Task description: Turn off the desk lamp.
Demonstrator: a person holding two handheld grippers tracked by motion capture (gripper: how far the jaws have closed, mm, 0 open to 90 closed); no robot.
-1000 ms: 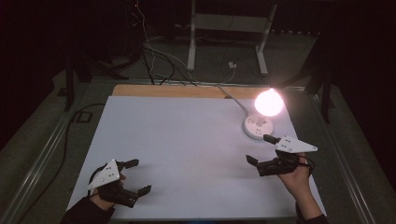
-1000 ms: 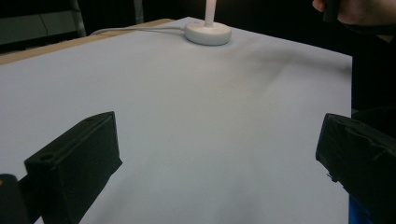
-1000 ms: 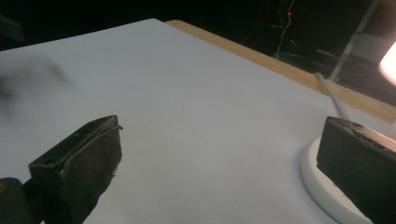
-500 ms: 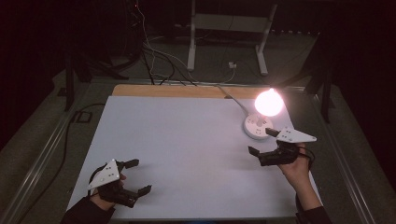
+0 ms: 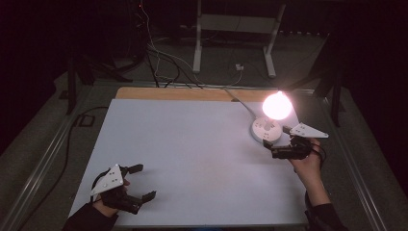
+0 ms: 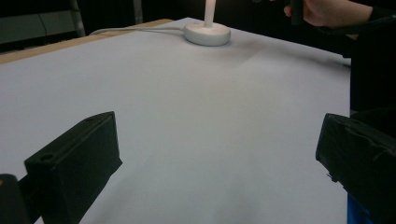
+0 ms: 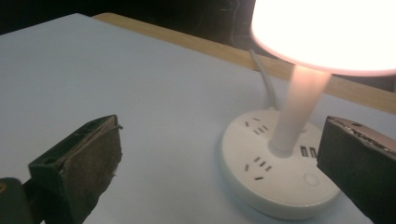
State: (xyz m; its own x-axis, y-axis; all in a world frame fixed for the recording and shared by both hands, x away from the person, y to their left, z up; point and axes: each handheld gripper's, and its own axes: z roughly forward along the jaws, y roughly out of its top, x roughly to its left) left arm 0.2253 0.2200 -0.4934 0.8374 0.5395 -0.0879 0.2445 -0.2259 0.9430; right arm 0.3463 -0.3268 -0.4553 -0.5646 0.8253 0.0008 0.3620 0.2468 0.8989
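The bench (image 5: 192, 144) is covered by a pale sheet, with a strip of bare wood along its far edge. At its far right corner stands the lamp (image 5: 269, 120), lit, its glowing shade on a short stem above a round white base that carries sockets and a small button. A white cord (image 5: 238, 98) runs from the base over the far edge. The right gripper (image 5: 279, 142) hovers just beside the base on its near right side, jaws spread wide and empty; in the right gripper view the base (image 7: 280, 182) lies between them, untouched. The left gripper (image 5: 142, 182) rests at the near left corner, well apart from the lamp, jaws likewise wide open with nothing in them.
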